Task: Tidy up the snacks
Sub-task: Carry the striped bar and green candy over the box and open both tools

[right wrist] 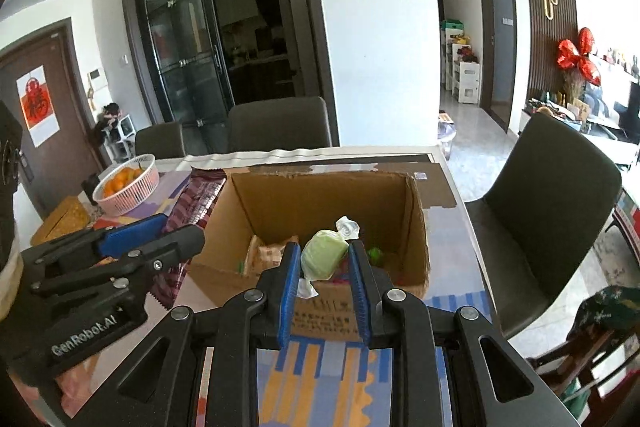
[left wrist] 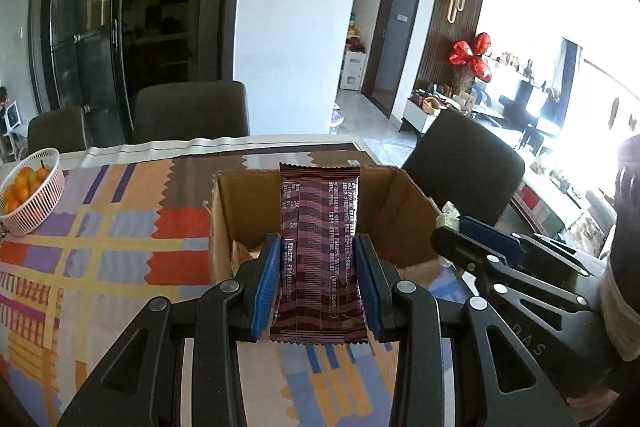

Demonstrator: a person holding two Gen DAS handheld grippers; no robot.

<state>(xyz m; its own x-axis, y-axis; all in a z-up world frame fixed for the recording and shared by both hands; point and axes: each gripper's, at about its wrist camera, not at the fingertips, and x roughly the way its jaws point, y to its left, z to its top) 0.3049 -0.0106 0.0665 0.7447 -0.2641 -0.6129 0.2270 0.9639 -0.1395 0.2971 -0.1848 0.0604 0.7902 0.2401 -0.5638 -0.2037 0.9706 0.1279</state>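
My left gripper (left wrist: 318, 247) is shut on a dark maroon snack bar wrapper (left wrist: 318, 251) and holds it upright over the near edge of an open cardboard box (left wrist: 404, 203). My right gripper (right wrist: 325, 257) is shut on a pale green wrapped candy (right wrist: 322, 255) above the box's front wall (right wrist: 320, 311). Inside the box (right wrist: 320, 199) lie a tan snack packet (right wrist: 268, 255) and a small green item (right wrist: 376, 255). The left gripper and its bar (right wrist: 196, 203) show at the left of the right wrist view. The right gripper shows at the right of the left wrist view (left wrist: 480, 247).
The box stands on a table with a colourful patterned cloth (left wrist: 100, 247). A pink basket of oranges (left wrist: 32, 191) sits at the far left. Dark chairs stand behind (left wrist: 192, 115) and to the right (right wrist: 552, 203) of the table. A yellow box (right wrist: 60, 219) lies near the basket.
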